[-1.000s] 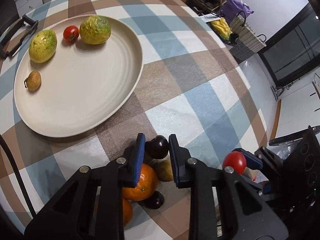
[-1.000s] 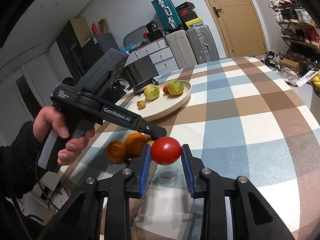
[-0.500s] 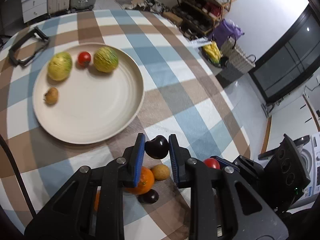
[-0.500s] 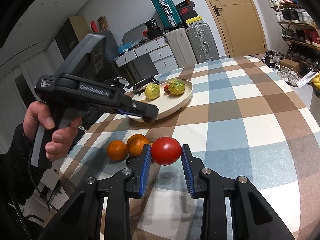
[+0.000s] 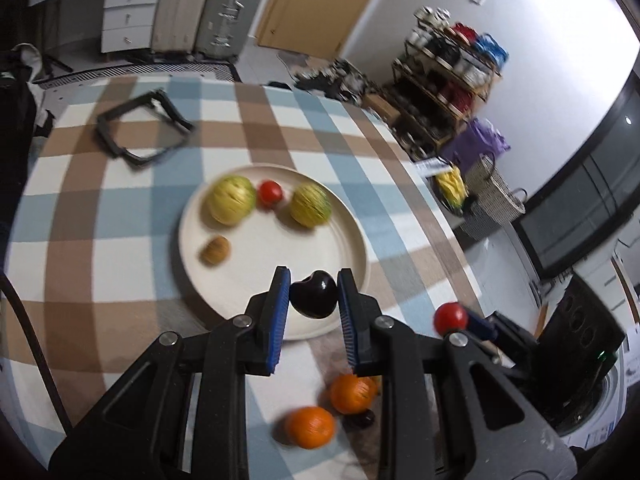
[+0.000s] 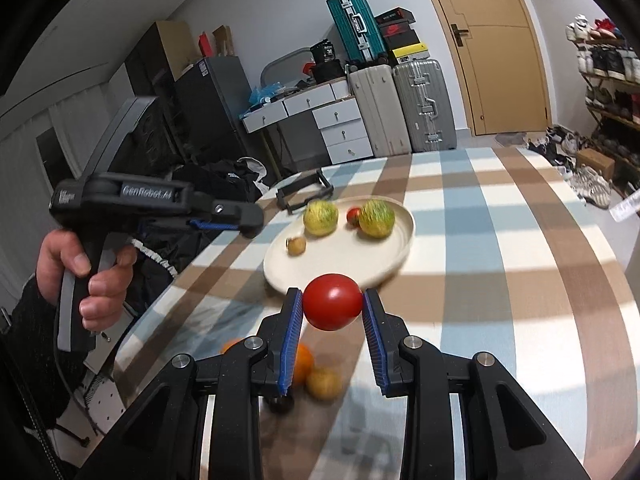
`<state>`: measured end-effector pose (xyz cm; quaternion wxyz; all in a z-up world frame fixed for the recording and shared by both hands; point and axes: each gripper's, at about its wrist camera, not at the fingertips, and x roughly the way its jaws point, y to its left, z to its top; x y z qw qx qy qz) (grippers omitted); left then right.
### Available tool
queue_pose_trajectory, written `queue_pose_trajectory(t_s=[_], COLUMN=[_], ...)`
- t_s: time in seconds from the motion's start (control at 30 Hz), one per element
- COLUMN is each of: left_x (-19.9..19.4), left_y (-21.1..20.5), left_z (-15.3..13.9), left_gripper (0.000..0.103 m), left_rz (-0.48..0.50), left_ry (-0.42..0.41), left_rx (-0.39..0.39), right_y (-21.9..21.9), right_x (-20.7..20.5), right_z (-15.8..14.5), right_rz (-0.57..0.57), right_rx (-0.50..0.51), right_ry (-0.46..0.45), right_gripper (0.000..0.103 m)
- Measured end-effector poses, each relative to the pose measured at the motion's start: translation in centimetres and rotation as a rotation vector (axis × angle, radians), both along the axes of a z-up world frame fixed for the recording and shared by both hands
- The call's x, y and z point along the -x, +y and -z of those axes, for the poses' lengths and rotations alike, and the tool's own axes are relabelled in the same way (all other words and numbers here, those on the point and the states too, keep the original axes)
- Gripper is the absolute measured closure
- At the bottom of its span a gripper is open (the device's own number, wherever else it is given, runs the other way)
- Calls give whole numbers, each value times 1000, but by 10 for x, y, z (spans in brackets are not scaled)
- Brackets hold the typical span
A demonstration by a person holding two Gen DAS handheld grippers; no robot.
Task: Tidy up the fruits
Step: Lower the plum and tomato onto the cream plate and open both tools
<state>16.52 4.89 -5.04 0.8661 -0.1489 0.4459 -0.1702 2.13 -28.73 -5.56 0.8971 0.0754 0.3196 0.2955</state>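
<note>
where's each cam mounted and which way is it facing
Left wrist: on the left gripper, looking down at the plate; its fingers hold a dark fruit.
Right wrist: on the right gripper, facing across the table toward the suitcases; its fingers hold a tomato, person's hand visible.
Shared: plate, oranges.

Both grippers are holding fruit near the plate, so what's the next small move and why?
Probably lower the left gripper and release its dark plum onto the plate: it already hangs over the plate's bare near rim.
</note>
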Motion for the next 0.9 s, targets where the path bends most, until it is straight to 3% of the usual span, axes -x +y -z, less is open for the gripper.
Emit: queue_pose_trajectory(t_s=[0.33, 0.67, 0.9], left_x=[-41, -102, -138], left_y=[13, -20, -40], left_z=[23, 51, 71], left_gripper=[82, 82, 82], left_rz=[-29, 45, 92], left_ry=[28, 82, 123], left_rx=[41, 28, -12], right_y=[35, 76, 85], right_x=[-59, -107, -136], right_z=[-18, 18, 38], right_rz=[-52, -105, -109], right_rx=[52, 112, 82], right_ry=[-26, 78, 167], right_gripper=[72, 72, 72])
